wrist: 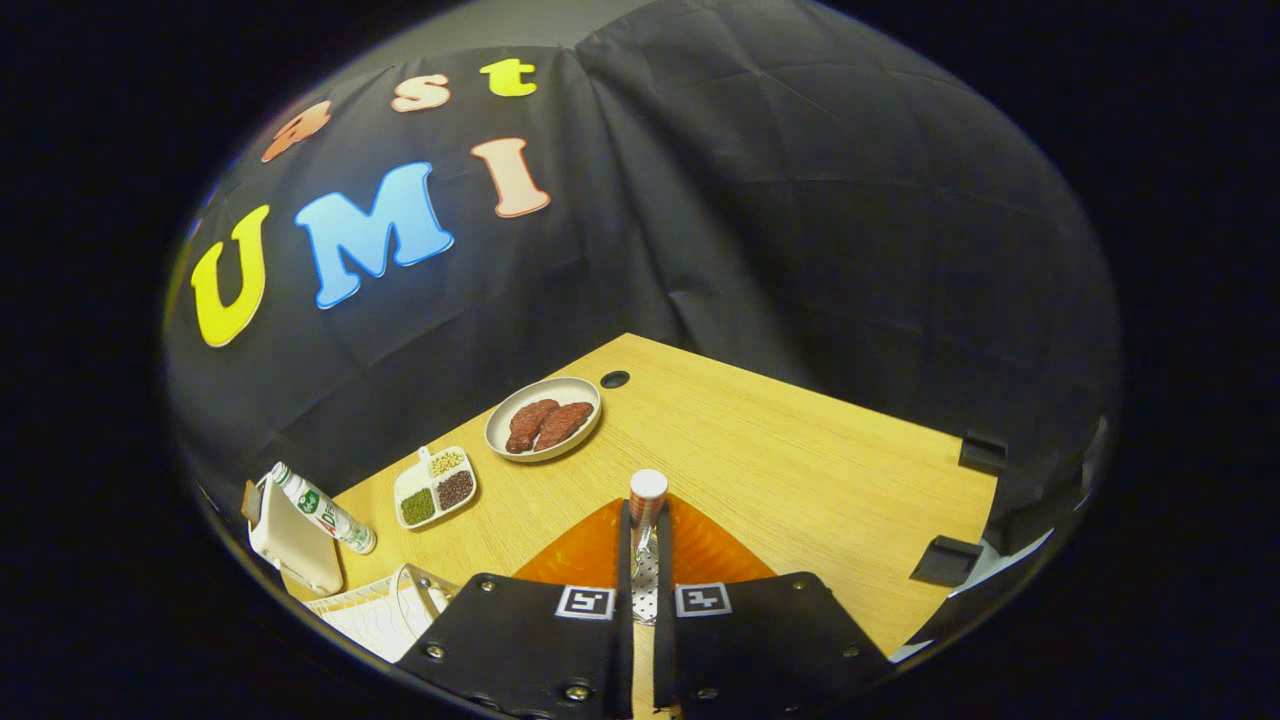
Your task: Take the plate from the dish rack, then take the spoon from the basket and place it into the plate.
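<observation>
While the tongs (645,540) pinch it, the spoon (646,555) points straight ahead, lengthwise, above the orange plate (585,555).

Light wooden table (800,450), cable hole (615,380) near far corner. On it: orange plate (590,555); grey dish (590,392) holding two brown patties; white divided tray (403,488) of beans; lying bottle (325,510); white dish rack (370,610).
</observation>
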